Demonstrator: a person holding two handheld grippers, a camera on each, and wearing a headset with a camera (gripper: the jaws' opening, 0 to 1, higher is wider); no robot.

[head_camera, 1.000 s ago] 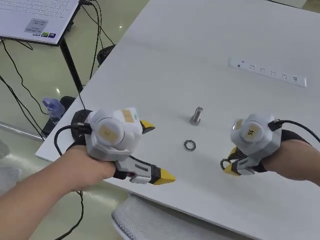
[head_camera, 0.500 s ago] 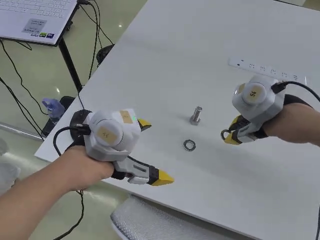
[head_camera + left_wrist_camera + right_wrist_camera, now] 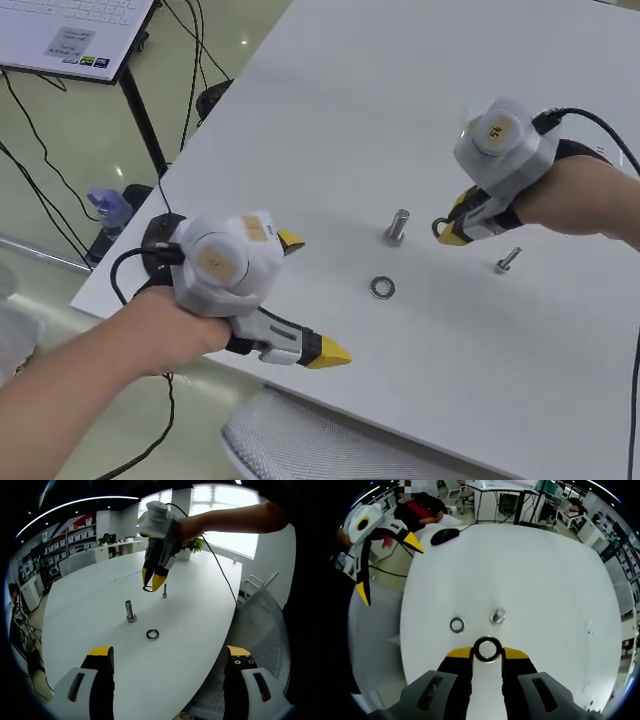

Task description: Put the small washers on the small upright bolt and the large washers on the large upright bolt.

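Right gripper [image 3: 447,232] has its 2 yellow-tipped jaws pinched on a dark metal ring, the held washer [image 3: 437,228], which sits across the jaw tips in the right gripper view [image 3: 476,649]. In the left gripper view this gripper [image 3: 152,582] points its tips down, raised clear of the tabletop. In the head view it hangs between the 2 bolts, just right of the larger one's head.

Left gripper [image 3: 312,296] is at the near edge of the table, jaws spread wide with nothing between them, as its own view [image 3: 170,652] also shows.

Everything rests on a large white table [image 3: 330,110]. A grey mesh chair [image 3: 300,440] is tucked under its near edge, and a white laptop [image 3: 70,35] sits on a stand off to the far left.

On the table, the large bolt [image 3: 397,227] stands upright on its head near the middle. The small bolt [image 3: 507,261] also looks upright, off to the right and well apart from it. The loose washer [image 3: 382,288] lies flat just in front of the large bolt, not touching it.
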